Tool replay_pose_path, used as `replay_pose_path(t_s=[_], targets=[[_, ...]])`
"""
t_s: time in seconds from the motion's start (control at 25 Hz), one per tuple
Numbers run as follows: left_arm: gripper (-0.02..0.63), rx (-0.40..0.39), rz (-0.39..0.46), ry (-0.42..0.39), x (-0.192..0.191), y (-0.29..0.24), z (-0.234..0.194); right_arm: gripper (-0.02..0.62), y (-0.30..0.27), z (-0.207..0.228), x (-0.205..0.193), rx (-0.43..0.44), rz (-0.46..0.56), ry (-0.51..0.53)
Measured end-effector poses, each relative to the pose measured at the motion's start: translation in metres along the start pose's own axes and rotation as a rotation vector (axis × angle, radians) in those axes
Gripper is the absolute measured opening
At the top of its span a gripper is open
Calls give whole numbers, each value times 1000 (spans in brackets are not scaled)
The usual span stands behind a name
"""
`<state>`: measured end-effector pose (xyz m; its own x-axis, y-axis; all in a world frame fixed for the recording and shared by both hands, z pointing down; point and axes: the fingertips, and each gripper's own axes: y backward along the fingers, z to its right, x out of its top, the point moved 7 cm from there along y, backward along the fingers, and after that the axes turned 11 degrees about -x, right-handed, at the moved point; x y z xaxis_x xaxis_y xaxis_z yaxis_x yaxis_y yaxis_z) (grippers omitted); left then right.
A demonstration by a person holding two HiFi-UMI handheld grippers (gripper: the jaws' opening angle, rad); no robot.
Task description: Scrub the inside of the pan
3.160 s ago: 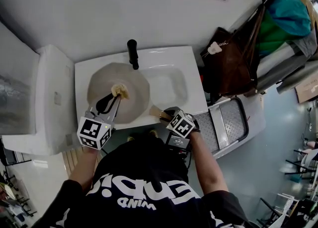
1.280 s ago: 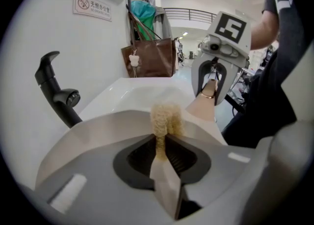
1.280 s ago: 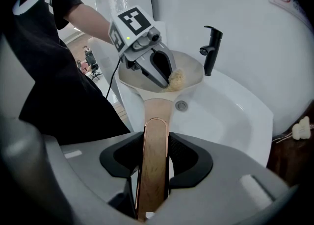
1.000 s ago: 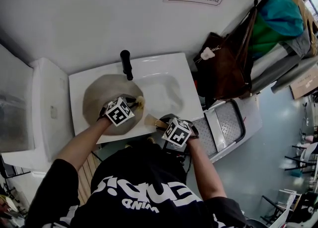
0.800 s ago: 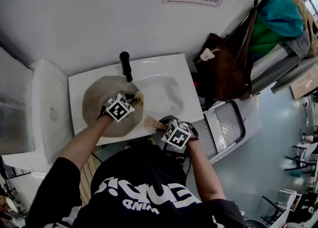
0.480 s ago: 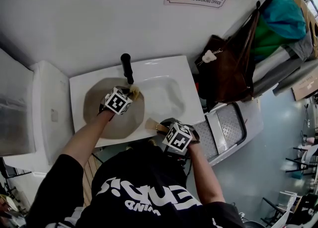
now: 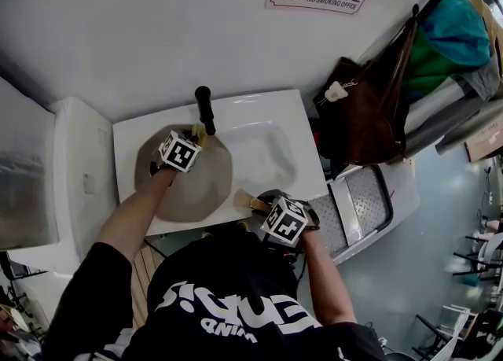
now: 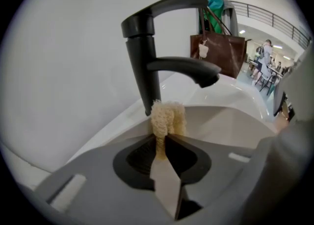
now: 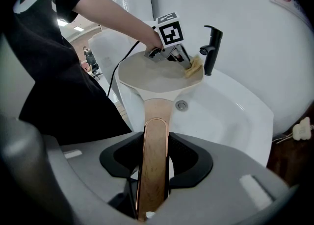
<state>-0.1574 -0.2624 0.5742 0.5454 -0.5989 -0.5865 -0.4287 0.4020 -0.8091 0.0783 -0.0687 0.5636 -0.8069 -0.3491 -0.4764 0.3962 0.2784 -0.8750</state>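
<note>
A pale fibrous scrubbing pad (image 8: 167,117) is being clamped between the jaws of the left gripper (image 8: 160,143), which are being kept closed on its lower end. The pad is being held at the far inside edge of the beige pan (image 7: 192,182), just beside the base of the black faucet (image 8: 146,67). The pan's wooden handle (image 9: 153,136) is being clamped between the jaws of the right gripper (image 9: 154,153), with the handle running straight out from the jaws to the pan bowl. The pan is being supported over the left part of the white sink (image 7: 271,143), its handle projecting past the front edge. A brown bag (image 7: 369,112) is hanging to the right of the sink.
</note>
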Motion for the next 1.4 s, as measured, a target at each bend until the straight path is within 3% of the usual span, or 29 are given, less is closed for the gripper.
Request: replay_pose_path(t_s=[0.24, 0.52, 1.0, 1.24, 1.4], targets=[[55, 74, -73, -119, -5, 9, -12, 164, 0, 1, 0, -4, -1, -5], [55, 153, -152, -188, -16, 31, -33, 164, 0, 0, 0, -2, -5, 0], [55, 152, -282, -285, -36, 65, -45, 164, 3, 1, 2, -3, -1, 1], [52, 128, -429, -463, -52, 83, -38, 164, 2, 2, -1, -2, 2, -9], [52, 105, -465, -466, -60, 99, -37, 164, 2, 2, 0, 0, 6, -8]])
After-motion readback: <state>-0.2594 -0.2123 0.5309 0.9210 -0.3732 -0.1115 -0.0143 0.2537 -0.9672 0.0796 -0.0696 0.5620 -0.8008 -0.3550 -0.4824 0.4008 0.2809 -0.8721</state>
